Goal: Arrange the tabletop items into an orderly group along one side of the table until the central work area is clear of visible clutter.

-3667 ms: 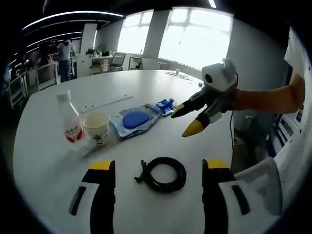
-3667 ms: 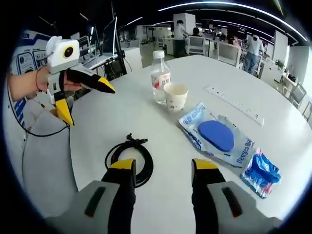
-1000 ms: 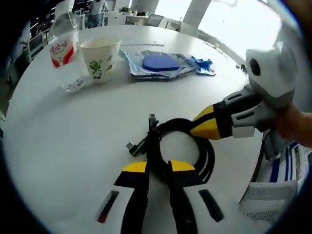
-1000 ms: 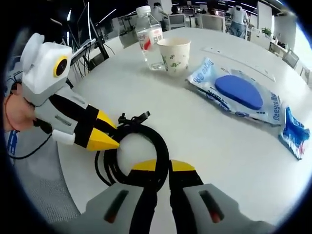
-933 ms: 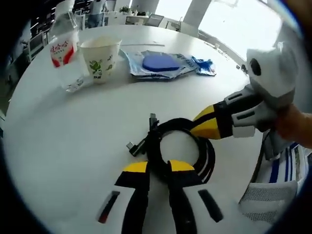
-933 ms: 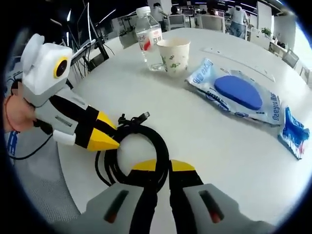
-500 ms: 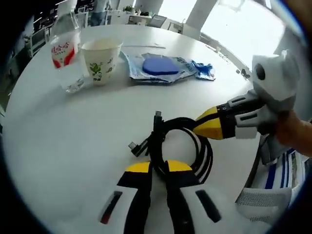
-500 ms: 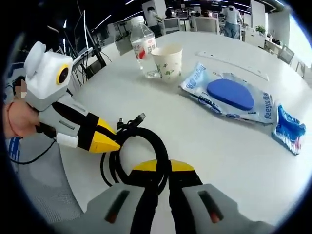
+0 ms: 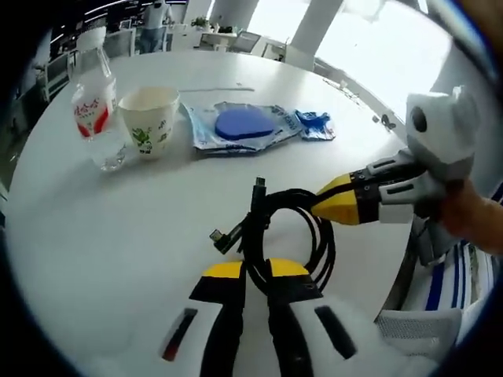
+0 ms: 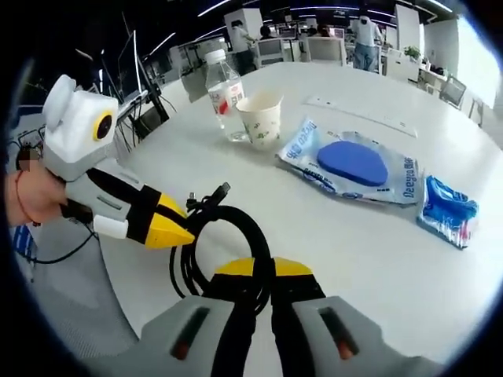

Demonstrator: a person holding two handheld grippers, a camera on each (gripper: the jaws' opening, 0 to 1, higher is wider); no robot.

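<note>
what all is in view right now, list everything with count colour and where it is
cable coil: one, black, near table edge, pinched by both tongs
water bottle: one, clear with red label, far side beside the cup
paper cup: one, white with green print, next to the bottle
pouch with blue pad: one, clear and blue, mid table
small packet: one, blue, just past the pouch
power strip: one, white, far across the table
table: one, white, round
people: several, standing far back in the office
left tongs: black and yellow, shut on the coil
right tongs: black and yellow, shut on the coil's opposite side
</note>
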